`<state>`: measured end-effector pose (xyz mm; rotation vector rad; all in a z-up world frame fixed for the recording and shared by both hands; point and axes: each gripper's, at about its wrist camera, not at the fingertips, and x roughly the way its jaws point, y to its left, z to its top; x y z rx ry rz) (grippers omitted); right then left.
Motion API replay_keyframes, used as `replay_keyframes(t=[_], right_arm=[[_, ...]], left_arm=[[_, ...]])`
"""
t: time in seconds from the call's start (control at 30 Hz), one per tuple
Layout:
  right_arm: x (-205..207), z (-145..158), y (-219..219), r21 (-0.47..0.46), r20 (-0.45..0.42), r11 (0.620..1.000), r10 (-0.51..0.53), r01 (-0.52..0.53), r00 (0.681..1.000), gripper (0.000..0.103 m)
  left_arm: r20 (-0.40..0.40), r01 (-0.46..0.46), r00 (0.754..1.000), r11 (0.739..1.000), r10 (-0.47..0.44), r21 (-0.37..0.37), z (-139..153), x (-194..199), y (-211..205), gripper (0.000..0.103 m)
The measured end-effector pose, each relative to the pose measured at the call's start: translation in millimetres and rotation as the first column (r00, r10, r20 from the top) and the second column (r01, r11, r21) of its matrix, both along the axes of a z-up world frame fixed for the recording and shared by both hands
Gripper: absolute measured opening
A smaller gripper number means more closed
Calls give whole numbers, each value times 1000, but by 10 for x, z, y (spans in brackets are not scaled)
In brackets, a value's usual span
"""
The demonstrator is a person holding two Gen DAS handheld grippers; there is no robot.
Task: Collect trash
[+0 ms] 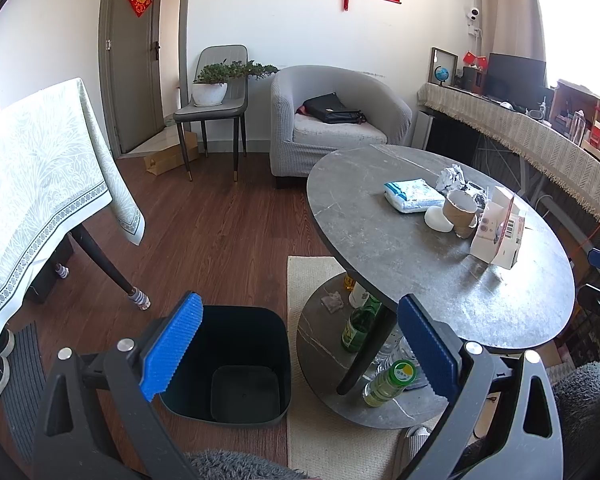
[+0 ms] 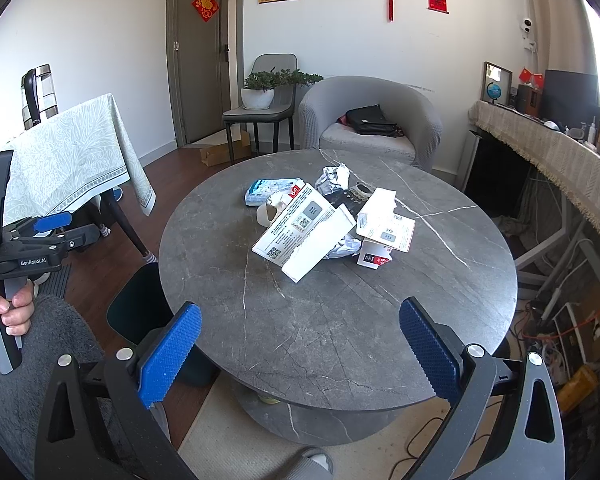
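Observation:
A pile of trash lies on the round grey table: a white cardboard box, a second torn box, crumpled paper, a blue tissue pack and a brown paper cup. A dark empty bin stands on the floor left of the table. My left gripper is open and empty, above the bin and the table's edge. My right gripper is open and empty over the table's near side, short of the pile. The left gripper also shows in the right wrist view.
Bottles stand on the table's lower shelf. A table with a green cloth is at the left, an armchair and a chair with a plant behind, a long sideboard at the right. Cables lie on the floor.

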<state>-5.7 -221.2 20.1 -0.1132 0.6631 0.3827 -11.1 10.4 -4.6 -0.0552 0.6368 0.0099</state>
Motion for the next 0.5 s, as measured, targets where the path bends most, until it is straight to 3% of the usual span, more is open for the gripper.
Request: replay_keyframes(t=[0.5], right_arm=[[-6,4,-1,-5,-2,1000,1,-1,1000,100]], left_arm=[[-1,-2,1000,1000,2,1,16,59,-57,100]])
